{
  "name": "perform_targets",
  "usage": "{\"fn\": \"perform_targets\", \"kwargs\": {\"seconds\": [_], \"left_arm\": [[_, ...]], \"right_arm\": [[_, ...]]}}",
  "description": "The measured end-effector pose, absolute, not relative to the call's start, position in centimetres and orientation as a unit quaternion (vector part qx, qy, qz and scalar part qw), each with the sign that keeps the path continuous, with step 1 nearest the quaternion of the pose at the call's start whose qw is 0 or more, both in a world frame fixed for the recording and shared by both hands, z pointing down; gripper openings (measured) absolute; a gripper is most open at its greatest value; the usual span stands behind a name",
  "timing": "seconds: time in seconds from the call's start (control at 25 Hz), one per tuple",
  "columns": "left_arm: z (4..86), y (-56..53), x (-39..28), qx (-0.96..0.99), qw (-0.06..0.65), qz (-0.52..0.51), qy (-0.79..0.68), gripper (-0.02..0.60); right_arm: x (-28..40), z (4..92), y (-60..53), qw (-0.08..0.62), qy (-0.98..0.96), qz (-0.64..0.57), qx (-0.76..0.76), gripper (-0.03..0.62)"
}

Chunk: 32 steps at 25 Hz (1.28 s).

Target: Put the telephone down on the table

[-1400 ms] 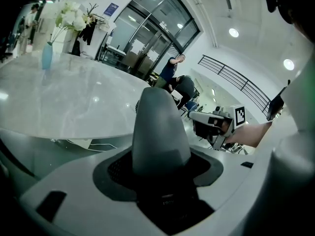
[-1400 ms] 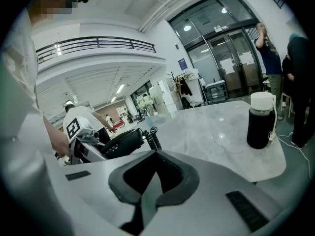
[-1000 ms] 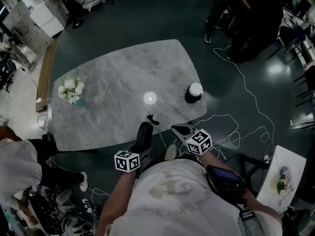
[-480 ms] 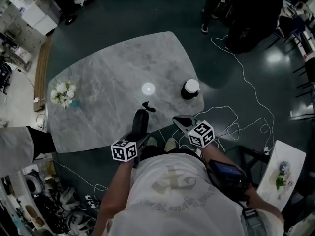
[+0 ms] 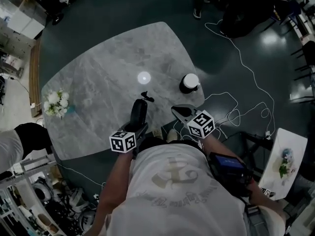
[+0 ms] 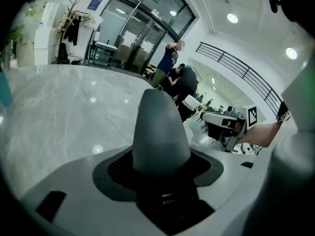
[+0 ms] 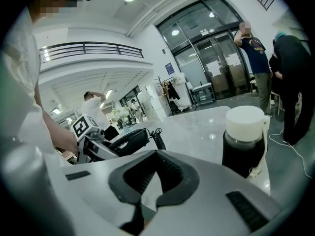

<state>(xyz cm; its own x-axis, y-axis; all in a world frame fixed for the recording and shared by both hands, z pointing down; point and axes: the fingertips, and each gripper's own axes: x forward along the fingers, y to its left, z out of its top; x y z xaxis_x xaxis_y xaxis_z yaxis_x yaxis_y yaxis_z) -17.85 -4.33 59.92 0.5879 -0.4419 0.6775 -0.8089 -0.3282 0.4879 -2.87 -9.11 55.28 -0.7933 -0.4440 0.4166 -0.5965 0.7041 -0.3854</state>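
The black telephone handset (image 5: 138, 109) points away from me over the near edge of the grey marble table (image 5: 98, 73). My left gripper (image 5: 139, 122) is shut on it, and a short curl of cord (image 5: 144, 96) sticks out at its far end. In the left gripper view the handset (image 6: 158, 132) fills the space between the jaws. The right gripper view shows the handset (image 7: 129, 140) and its coiled cord (image 7: 157, 138) off to the left. My right gripper (image 5: 180, 112) hovers at the table's near right edge, shut with nothing in it (image 7: 146, 193).
A dark bottle with a white lid (image 5: 189, 82) stands near the table's right corner, just beyond my right gripper. White flowers (image 5: 55, 103) sit at the table's left end. Cables (image 5: 241, 107) trail on the floor to the right. People stand beyond the table (image 5: 236, 4).
Both grippers have moved forward over the table's near edge, and the handset reaches farther over the marble. The person at the left has drawn back towards the frame's edge.
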Motion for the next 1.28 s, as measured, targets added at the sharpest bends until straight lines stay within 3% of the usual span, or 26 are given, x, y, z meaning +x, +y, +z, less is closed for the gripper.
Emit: {"fn": "perform_targets", "kwargs": {"seconds": [0.64, 1.28], "left_arm": [[62.2, -12.6, -19.9, 0.786, 0.426, 0.237, -0.380, 0.282], [63.4, -15.6, -17.1, 0.799, 0.398, 0.269, -0.361, 0.282]], "right_arm": [[-5.3, 56.9, -15.0, 0.158, -0.895, 0.280, 0.309, 0.015], [-4.5, 57.7, -15.1, 0.148, -0.884, 0.300, 0.328, 0.015]]}}
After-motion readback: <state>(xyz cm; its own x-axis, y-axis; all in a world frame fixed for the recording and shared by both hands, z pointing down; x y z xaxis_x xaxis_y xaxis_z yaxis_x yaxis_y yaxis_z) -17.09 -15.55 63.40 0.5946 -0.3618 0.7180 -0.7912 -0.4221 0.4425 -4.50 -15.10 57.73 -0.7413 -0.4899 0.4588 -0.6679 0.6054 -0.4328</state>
